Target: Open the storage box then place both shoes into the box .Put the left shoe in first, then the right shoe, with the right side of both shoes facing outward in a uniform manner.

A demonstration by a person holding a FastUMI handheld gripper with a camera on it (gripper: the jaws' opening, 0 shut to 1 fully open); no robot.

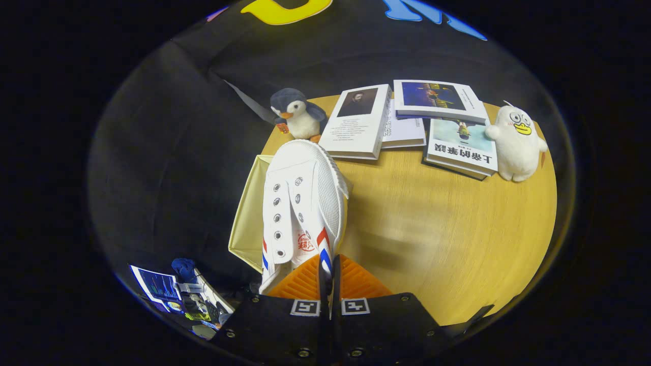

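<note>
My gripper (328, 277) is shut on a white canvas shoe (302, 203), both fingers pinching the side wall near its heel opening. The shoe has metal eyelets, no laces and red and blue stripes on its side. It hangs lifted above the table, toe pointing away from me towards the penguin toy. Under and beside the shoe lies a pale yellow panel of the storage box (248, 213), at the round wooden table's (432, 229) near left edge. The inside of the box is hidden behind the shoe.
A plush penguin (297, 116) stands just beyond the shoe's toe. Several books (407, 122) lie at the table's far side, with a white plush duck (516, 145) at their right end. Below the table, left of my fingers, there is a screen and clutter (178, 295).
</note>
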